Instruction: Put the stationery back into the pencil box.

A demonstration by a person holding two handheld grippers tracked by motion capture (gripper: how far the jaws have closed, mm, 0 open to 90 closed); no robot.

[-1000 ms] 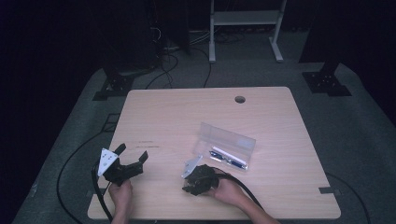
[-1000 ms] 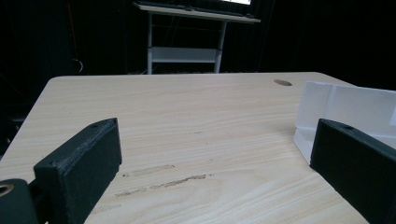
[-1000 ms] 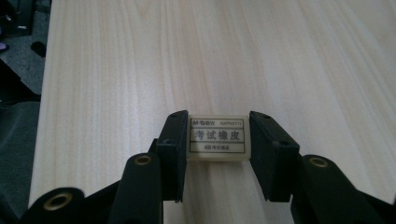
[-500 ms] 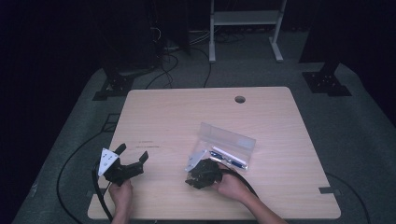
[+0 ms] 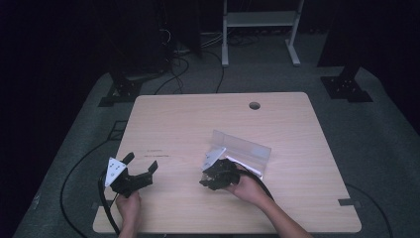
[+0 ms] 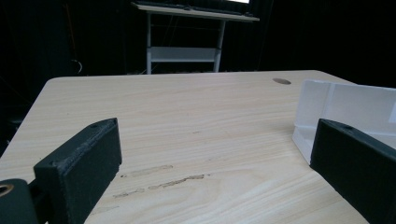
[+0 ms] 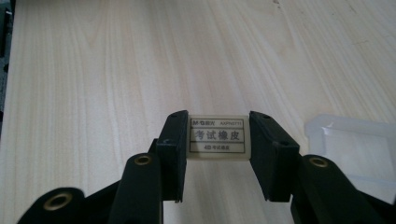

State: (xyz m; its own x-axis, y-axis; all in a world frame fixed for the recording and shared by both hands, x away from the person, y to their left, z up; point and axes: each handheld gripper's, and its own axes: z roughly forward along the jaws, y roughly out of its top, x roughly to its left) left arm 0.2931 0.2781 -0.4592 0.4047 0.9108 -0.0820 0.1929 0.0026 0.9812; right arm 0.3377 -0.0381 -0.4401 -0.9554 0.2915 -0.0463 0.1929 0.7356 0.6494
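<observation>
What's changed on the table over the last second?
The right claw has slid slightly toward the clear plastic case and sits just beside its open edge; the right claw's own camera shows its jaws shut on a white eraser. The left claw stayed put with its jaws open and nothing between them. The case with its pens kept its place on the table.

This is looking like a lab or studio. Black curtains are hanging behind the counter (image 5: 198, 124). Cables (image 5: 183, 64) are trailing over grey carpet.
</observation>
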